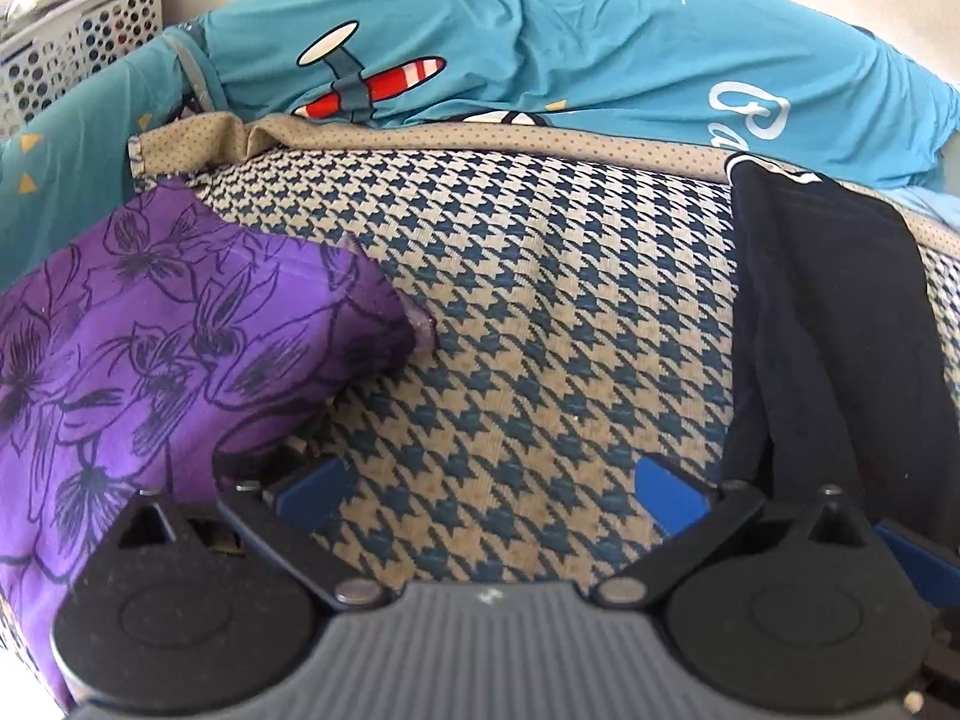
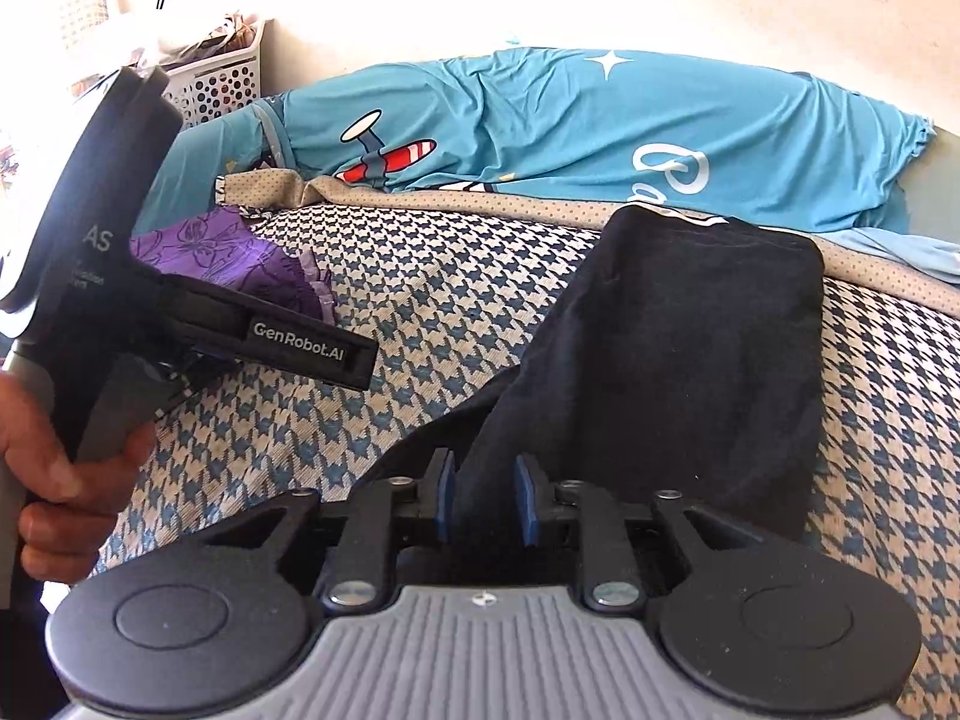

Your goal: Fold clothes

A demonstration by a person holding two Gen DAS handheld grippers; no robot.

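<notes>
Two handheld grippers, alike in build. Right gripper (image 2: 486, 498): grey ribbed body, two black round discs either side, black linkage arms pinned with silver screws, blue pads on black fingers (image 2: 445, 495). Left gripper (image 1: 486, 486): same grey ribbing, same discs and silver pins, blue-padded fingers (image 1: 669, 489). Seen side-on from the right wrist: black housing lettered "GenRobot.AI" in white, grey handle, bare hand (image 2: 57, 480).

Black folded garment (image 2: 690, 360). Purple cloth (image 1: 150, 348) with dark flower outlines. Blue-and-beige houndstooth bed cover (image 1: 510, 330), edged in beige with small dots. Teal sheet (image 1: 570, 48) printed with a red-and-white striped aeroplane, white stars. White perforated basket (image 1: 72, 42). Blue claw pads (image 2: 447, 498).
</notes>
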